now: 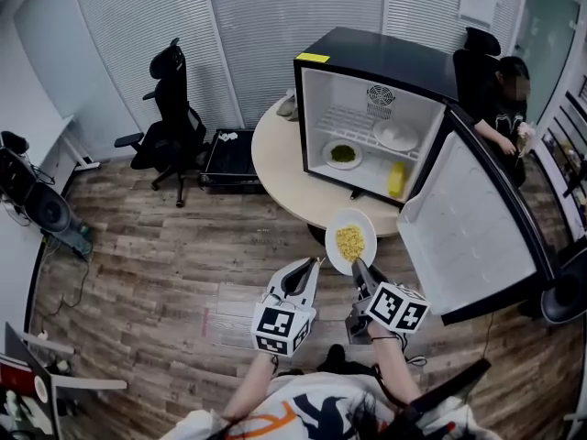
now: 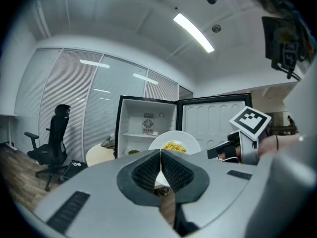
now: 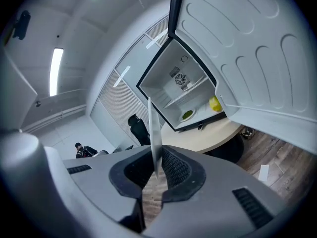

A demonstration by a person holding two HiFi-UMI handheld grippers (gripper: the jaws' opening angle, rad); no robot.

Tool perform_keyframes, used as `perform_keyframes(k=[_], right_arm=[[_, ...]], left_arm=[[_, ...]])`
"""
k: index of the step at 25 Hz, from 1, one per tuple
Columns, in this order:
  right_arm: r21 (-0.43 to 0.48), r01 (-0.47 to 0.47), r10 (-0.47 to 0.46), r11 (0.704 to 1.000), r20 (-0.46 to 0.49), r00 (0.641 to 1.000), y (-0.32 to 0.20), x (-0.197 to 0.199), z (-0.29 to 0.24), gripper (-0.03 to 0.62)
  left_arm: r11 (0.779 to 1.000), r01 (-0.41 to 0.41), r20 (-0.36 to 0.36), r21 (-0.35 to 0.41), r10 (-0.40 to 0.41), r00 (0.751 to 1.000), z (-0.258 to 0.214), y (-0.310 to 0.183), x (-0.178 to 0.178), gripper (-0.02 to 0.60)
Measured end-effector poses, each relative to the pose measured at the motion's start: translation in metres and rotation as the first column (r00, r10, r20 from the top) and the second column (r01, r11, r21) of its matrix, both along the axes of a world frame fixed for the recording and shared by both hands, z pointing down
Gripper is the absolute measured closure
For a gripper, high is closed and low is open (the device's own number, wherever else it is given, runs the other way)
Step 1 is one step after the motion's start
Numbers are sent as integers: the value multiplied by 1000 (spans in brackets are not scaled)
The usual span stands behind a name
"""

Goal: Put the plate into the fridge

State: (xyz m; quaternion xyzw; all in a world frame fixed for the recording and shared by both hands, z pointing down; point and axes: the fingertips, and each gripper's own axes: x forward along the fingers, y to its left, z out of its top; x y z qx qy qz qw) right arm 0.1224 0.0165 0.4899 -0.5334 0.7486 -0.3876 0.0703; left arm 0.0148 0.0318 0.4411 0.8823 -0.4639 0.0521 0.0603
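A white plate (image 1: 350, 241) with yellow food is held by its near rim in my right gripper (image 1: 359, 270), whose jaws are shut on it. In the right gripper view the plate (image 3: 154, 138) shows edge-on between the pads. It hangs in front of the round table, short of the open mini fridge (image 1: 371, 117). My left gripper (image 1: 318, 262) is just left of the plate, shut with nothing in it. The left gripper view has the plate (image 2: 175, 144) beyond its closed jaws and the fridge (image 2: 146, 128) behind.
The fridge door (image 1: 468, 232) swings open to the right. Inside are a plate of greens (image 1: 342, 155), a white plate (image 1: 395, 136) on the wire shelf and a yellow item (image 1: 395, 180). An office chair (image 1: 171, 117) stands left; a person (image 1: 503, 108) sits behind the fridge.
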Motion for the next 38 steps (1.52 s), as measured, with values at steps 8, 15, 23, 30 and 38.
perform_keyframes(k=[8,15,23,30,38], right_arm=[[-4,19,-19,1000,-4,1000,-30,23,6,551],[-9,33,-33,999,2,999,-54,40,13,551],[-16,48,-47,999,22,999,-75,47,19,551],[-39,57,-55,998,51,997,-90,48,28,551],[-52,44,-40,998,63,997,-111,40,32,551]], left_arm=[[1000,17,14,-7,-17,1000,6,-29,27,568],[999,36,22,-12,-36,999,12,-47,45,568],[999,49,38,-9,-49,998,14,-67,53,568],[998,59,48,-18,-58,997,15,-77,53,568],[998,53,61,-32,-51,997,22,-99,45,568]])
